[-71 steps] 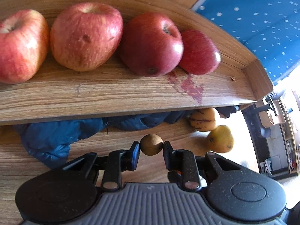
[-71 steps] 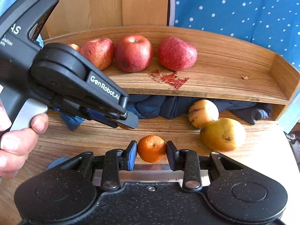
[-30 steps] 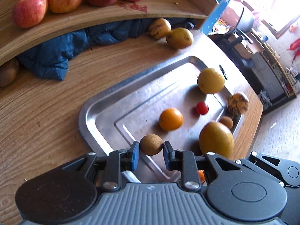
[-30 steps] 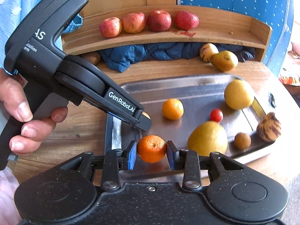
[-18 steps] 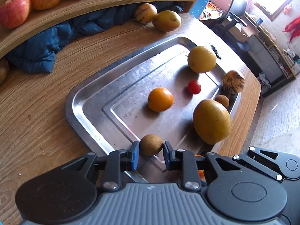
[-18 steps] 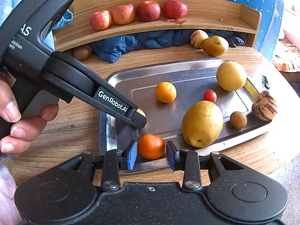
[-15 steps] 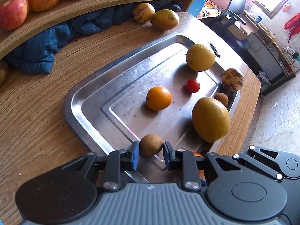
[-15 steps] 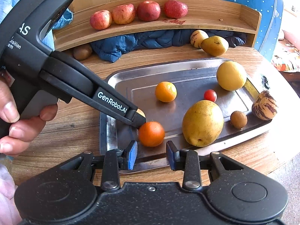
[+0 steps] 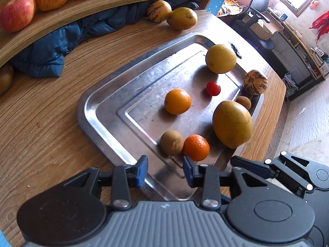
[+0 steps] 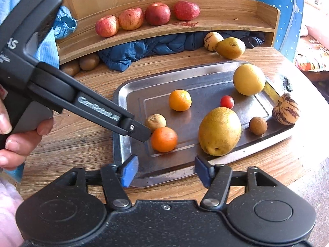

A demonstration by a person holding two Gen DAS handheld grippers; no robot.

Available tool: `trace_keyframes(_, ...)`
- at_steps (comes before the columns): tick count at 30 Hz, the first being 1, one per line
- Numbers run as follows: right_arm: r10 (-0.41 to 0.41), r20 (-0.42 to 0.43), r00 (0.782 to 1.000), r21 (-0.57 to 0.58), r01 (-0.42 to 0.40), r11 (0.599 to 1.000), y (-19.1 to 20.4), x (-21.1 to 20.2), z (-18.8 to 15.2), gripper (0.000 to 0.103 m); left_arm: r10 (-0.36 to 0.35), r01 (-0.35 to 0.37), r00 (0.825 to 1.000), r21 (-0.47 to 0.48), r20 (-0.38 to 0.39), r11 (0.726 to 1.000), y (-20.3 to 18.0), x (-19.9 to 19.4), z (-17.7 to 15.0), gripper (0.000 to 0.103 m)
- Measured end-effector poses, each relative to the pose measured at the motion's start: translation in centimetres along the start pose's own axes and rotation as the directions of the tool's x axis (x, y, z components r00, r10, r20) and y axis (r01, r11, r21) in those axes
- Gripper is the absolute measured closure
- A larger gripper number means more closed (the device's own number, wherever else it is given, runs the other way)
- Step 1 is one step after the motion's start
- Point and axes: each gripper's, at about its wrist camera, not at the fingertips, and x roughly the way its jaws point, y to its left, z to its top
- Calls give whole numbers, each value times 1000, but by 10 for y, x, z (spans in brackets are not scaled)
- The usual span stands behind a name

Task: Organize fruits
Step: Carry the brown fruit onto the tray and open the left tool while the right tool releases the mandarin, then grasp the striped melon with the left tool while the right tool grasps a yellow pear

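Releasing: both sets of jaws just opening, nothing between them, left gripper (image 9: 164,169) and right gripper (image 10: 165,169) emptied. Leaving small brown fruit (image 9: 171,145) and tangerine (image 9: 196,147) resting side by side at lower centre of the steel tray (image 9: 98,111), probably gathering loose fruit there.

left gripper (image 9: 165,170): jaws have just been opening; nothing sits between them now
small brown round fruit (image 9: 171,145): released, lies on the steel tray (image 9: 98,111) near its front edge
right gripper (image 10: 165,170): jaws have just been opening, now stand wide and empty
small orange mandarin (image 10: 164,139): dropped on the tray, touching the brown fruit
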Motion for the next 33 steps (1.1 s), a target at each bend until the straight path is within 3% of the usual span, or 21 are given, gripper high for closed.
trace_keyframes(2,1,-6,1000,8,-1,1000,0,-1,0,28,-15,15,1000,2,10,1000,3,-6,-2,54)
trace_keyframes(5,0,-16,1000,9,1,1000,0,-2,0,22,8,-8,1000,14,26,1000,4,-15,-3,34)
trace_keyframes(10,-20,-32,999,-18,20,1000,5,-2,3,7,24,-24,999,3,36,1000,12,-24,-5,27)
trace_keyframes(17,-57,-42,997,-97,53,994,13,-3,11,2,87,-79,993,-101,77,992,35,-28,-6,4)
trace_keyframes(25,-78,-36,996,-133,72,989,11,-3,26,1,166,-143,981,-205,97,968,58,-27,3,1)
trace_keyframes(33,-103,40,994,-144,108,984,-6,-7,54,1,220,-192,969,-220,109,956,64,-23,19,1)
